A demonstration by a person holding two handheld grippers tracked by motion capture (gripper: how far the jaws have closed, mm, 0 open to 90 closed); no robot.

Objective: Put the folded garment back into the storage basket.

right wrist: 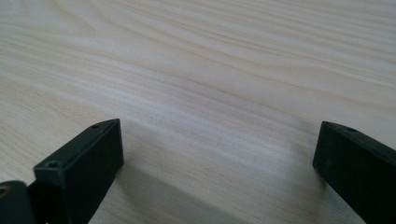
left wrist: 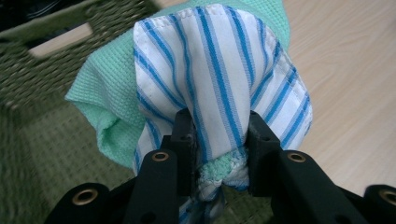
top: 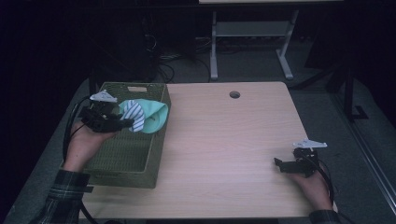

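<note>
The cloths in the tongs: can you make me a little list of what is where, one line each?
held: striped cloth bunched with a mint green cloth
holder: left tongs, shut on both cloths
place: over the green basket at the table's left edge
right tongs: open, nothing between them, low over the wooden table
basket: I see nothing lying on its floor

A light wooden tabletop (top: 224, 140) with a round cable hole (top: 234, 94) near its far edge; beyond it, a white metal desk frame (top: 252, 37) on grey floor
</note>
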